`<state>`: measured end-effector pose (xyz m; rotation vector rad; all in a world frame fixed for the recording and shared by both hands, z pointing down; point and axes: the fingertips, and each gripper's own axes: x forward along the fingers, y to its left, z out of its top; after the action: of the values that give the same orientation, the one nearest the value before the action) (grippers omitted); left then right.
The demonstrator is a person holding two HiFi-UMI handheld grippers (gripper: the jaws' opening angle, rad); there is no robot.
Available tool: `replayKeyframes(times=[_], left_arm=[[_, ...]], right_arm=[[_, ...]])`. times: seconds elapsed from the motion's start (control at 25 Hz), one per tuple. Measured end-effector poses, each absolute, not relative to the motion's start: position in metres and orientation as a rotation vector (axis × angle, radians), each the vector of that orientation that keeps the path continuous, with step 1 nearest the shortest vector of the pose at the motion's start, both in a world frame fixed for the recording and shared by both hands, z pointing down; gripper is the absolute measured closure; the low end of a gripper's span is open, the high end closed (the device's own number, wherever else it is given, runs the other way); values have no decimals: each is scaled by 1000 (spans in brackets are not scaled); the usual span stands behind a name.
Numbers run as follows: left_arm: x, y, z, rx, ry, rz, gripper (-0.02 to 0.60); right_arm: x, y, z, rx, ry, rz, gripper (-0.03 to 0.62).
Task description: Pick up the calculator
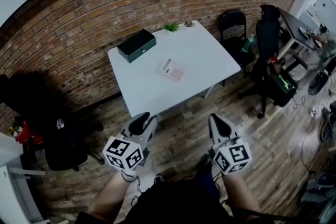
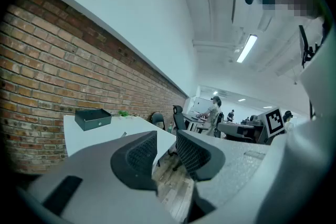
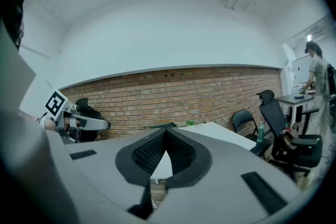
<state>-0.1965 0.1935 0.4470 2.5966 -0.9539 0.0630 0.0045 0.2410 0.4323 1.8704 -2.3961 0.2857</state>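
A small white and pink calculator (image 1: 172, 69) lies flat near the middle of the white table (image 1: 199, 52). Both grippers hang over the wooden floor, short of the table's near edge. My left gripper (image 1: 144, 122) has its jaws apart with nothing between them; in the left gripper view (image 2: 166, 150) floor shows through the gap. My right gripper (image 1: 217, 121) is shut with its tips touching, and the right gripper view (image 3: 166, 134) shows nothing held. The calculator is only a faint sliver in the left gripper view and is hidden in the right gripper view.
A dark green box (image 1: 136, 45) sits on the table's far left corner, a small green plant (image 1: 171, 27) at the far edge. Black chairs (image 1: 233, 26) and a desk (image 1: 299, 26) stand to the right, a brick wall (image 1: 79, 13) behind. A dark chair (image 1: 63, 139) is at left.
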Motion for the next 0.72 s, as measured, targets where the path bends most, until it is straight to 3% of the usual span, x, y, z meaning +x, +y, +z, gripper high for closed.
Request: replayKeyframes(times=[0.24, 0.72], left_arm=[[-237, 225, 430, 2599, -977, -13, 469], [-269, 276, 413, 2632, -961, -36, 470]], right_arm=[[-39, 280, 415, 1888, -2394, 198, 591], [-64, 329, 410, 1925, -2406, 225, 589]])
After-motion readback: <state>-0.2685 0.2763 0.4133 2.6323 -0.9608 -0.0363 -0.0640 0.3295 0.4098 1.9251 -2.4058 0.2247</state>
